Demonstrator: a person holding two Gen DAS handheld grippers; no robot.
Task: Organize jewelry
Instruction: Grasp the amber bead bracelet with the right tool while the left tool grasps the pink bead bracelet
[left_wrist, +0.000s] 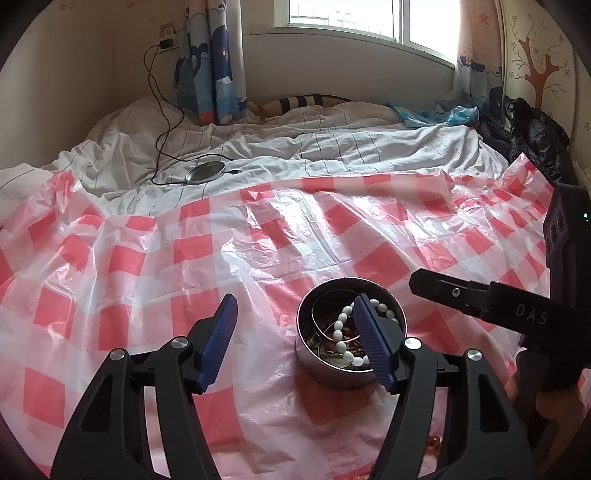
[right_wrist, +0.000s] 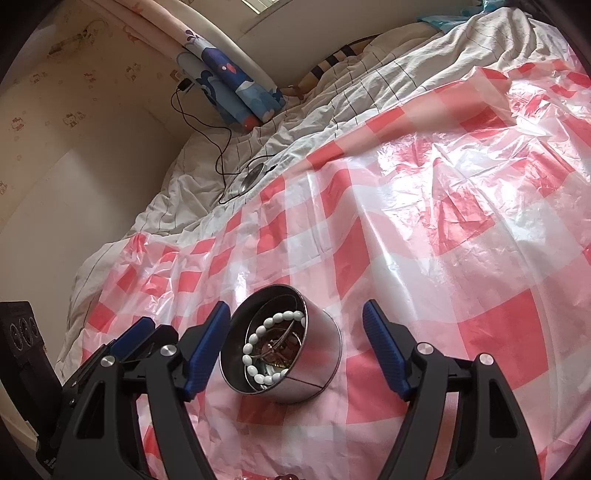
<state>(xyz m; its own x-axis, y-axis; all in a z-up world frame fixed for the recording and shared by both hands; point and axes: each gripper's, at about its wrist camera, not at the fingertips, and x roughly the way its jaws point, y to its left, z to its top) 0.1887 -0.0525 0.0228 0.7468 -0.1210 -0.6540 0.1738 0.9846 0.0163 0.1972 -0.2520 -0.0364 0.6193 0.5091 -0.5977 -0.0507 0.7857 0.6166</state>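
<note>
the tin (right_wrist: 284, 343) stands on the checked sheet (right_wrist: 424, 206) on the bed, already holding a white bead bracelet (right_wrist: 258, 350), bangles and smaller reddish pieces. the left gripper (left_wrist: 295, 332) has its jaws apart and empty, one finger over the tin's rim. the right gripper (right_wrist: 295, 347) is also spread, straddling the tin without touching it. most of the sorting looks done; a few orange beads (left_wrist: 430, 441) at the sheet's near edge seem left to collect.
</note>
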